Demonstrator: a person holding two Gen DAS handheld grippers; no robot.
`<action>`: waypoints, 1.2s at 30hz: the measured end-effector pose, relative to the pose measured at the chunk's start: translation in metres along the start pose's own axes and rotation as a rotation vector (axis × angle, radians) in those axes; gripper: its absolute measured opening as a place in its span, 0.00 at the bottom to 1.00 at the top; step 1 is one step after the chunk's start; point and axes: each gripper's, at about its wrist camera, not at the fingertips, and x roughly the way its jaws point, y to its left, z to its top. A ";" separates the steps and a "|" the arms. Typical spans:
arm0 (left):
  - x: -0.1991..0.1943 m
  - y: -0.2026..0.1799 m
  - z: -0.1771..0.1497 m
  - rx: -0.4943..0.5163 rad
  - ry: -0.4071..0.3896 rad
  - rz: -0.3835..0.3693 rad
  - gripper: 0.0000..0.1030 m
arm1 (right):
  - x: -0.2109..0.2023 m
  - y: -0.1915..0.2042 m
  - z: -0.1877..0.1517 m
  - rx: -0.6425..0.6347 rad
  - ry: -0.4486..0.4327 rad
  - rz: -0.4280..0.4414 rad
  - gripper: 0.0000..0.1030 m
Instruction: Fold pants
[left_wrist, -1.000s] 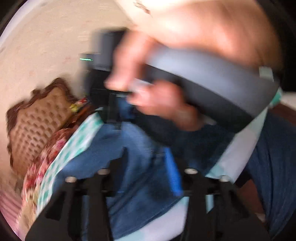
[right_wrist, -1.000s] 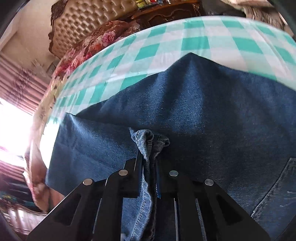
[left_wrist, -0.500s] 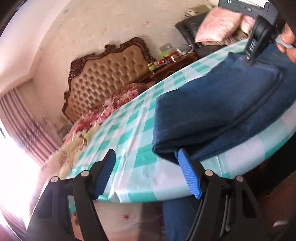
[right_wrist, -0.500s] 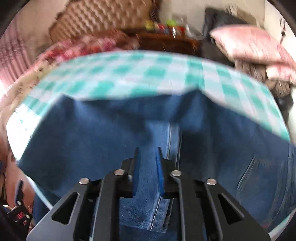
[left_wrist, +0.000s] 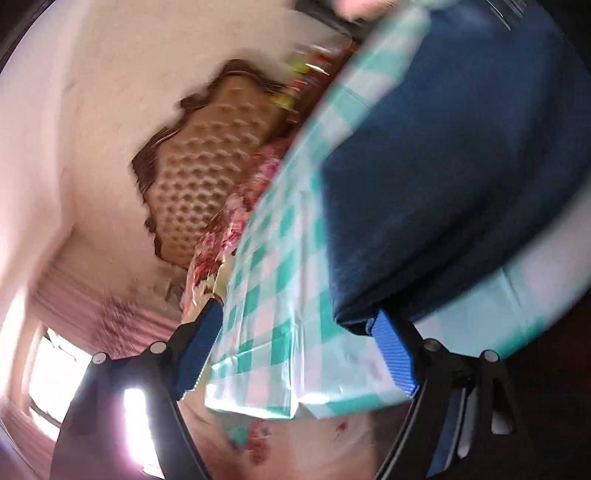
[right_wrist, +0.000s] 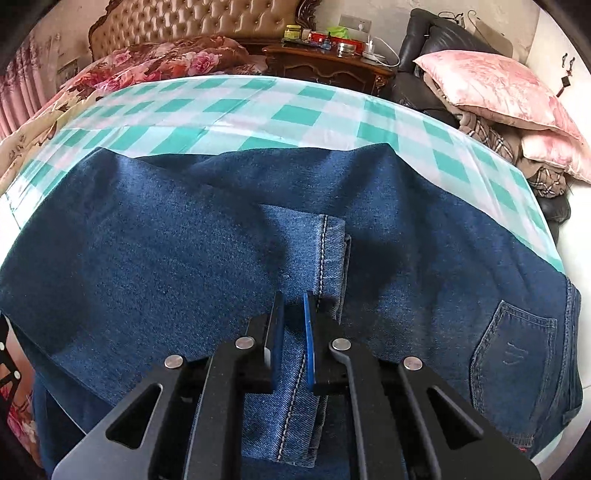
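Dark blue jeans (right_wrist: 147, 240) lie folded across a green-checked tablecloth (right_wrist: 258, 110), back pocket (right_wrist: 513, 343) at the right. A leg hem (right_wrist: 325, 251) rests flat on top of them. My right gripper (right_wrist: 292, 297) points down over that hem, shut, fingers nearly together, the cloth lying flat under them. In the blurred left wrist view my left gripper (left_wrist: 295, 314) is at the table's corner, its jaws opening wide and holding nothing. The folded edge of the jeans (left_wrist: 443, 166) ends right at its right pad (left_wrist: 391, 354). The tablecloth (left_wrist: 269, 266) hangs over the corner.
A tufted headboard (right_wrist: 203, 22) and a floral bed cover (right_wrist: 166, 62) lie beyond the table. A wooden nightstand (right_wrist: 325, 62) holds jars. A black sofa with pink pillows (right_wrist: 495, 85) stands at the right. A bright window with a pink curtain (left_wrist: 55, 350) is at the left.
My left gripper swung away from the person's hand to the table's corner and opened wide. My right gripper let the hem go; it now lies flat, and the jaws closed again.
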 end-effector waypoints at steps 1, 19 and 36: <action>0.003 -0.018 -0.005 0.098 -0.012 0.015 0.79 | 0.000 0.000 0.001 -0.002 0.006 -0.001 0.06; 0.007 -0.016 -0.008 0.195 -0.038 0.102 0.81 | 0.000 -0.002 0.000 -0.012 0.005 0.020 0.06; 0.002 0.030 -0.032 0.014 -0.063 -0.128 0.81 | -0.001 -0.006 -0.002 -0.014 -0.005 0.040 0.06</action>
